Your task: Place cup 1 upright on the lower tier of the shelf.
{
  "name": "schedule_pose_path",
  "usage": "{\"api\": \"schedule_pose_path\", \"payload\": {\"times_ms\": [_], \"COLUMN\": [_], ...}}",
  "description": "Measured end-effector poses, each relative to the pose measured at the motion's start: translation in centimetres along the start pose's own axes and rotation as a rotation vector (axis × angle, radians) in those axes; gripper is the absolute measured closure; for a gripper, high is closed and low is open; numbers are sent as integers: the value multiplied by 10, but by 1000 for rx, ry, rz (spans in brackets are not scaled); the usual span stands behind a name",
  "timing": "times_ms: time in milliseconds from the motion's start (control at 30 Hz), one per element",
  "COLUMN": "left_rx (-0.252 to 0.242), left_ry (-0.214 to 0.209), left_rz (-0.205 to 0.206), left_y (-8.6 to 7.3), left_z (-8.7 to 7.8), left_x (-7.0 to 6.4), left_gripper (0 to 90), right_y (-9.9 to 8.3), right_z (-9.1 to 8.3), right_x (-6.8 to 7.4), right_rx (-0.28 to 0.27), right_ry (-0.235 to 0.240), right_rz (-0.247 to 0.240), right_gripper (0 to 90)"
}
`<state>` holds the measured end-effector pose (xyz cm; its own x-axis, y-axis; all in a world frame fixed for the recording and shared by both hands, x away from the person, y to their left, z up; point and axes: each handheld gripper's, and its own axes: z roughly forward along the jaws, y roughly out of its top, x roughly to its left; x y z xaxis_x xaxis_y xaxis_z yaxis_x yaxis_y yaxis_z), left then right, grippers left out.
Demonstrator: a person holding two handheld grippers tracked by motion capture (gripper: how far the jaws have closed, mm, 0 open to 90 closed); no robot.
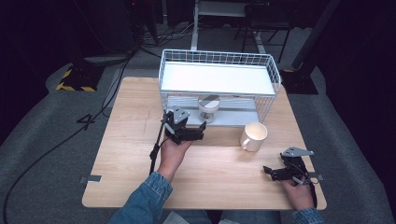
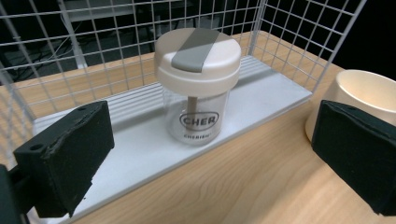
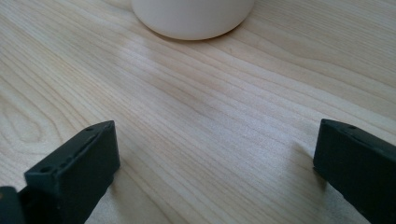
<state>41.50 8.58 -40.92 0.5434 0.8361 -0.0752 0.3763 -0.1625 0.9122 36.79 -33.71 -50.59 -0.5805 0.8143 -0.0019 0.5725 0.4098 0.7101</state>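
A clear jar (image 1: 208,107) with a cream lid and a grey strap stands on the lower shelf of a white wire rack (image 1: 219,79). In the left gripper view the jar (image 2: 198,88) stands upright a short way ahead of my left gripper (image 2: 212,156), centred between its jaws, which are wide apart and touch nothing. From above, my left gripper (image 1: 202,131) sits at the rack's front edge, just left of the jar. A cream mug (image 1: 253,136) stands on the table to the right. My right gripper (image 1: 268,172) rests open near the table's front right, with the mug's base (image 3: 194,16) ahead of it.
The wooden table (image 1: 135,154) has bare room at the left and front centre. The rack's upper shelf (image 1: 217,77) hangs low over the jar, and wire walls close its sides and back. The mug (image 2: 362,93) stands close to the rack's right front corner.
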Motion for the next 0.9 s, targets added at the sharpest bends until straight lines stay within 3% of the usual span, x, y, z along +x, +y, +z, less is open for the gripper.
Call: {"api": "schedule_pose_path", "payload": {"times_ms": [100, 467, 767, 900], "left_rx": [5, 46, 134, 146], "left_ry": [-9, -14, -20, -17], "left_rz": [-13, 38, 28, 8], "left_y": [-1, -13, -33, -39], "left_z": [-13, -48, -70, -74], "left_x": [2, 9, 30, 34], "left_gripper": [0, 0, 3, 3], "right_y": [0, 0, -1, -1], "right_z": [0, 0, -1, -1], "right_x": [0, 0, 0, 0], "right_rx": [0, 0, 1, 1], "right_ry": [0, 0, -5, -7], "right_rz": [0, 0, 2, 4], "right_gripper": [4, 4, 4, 4]}}
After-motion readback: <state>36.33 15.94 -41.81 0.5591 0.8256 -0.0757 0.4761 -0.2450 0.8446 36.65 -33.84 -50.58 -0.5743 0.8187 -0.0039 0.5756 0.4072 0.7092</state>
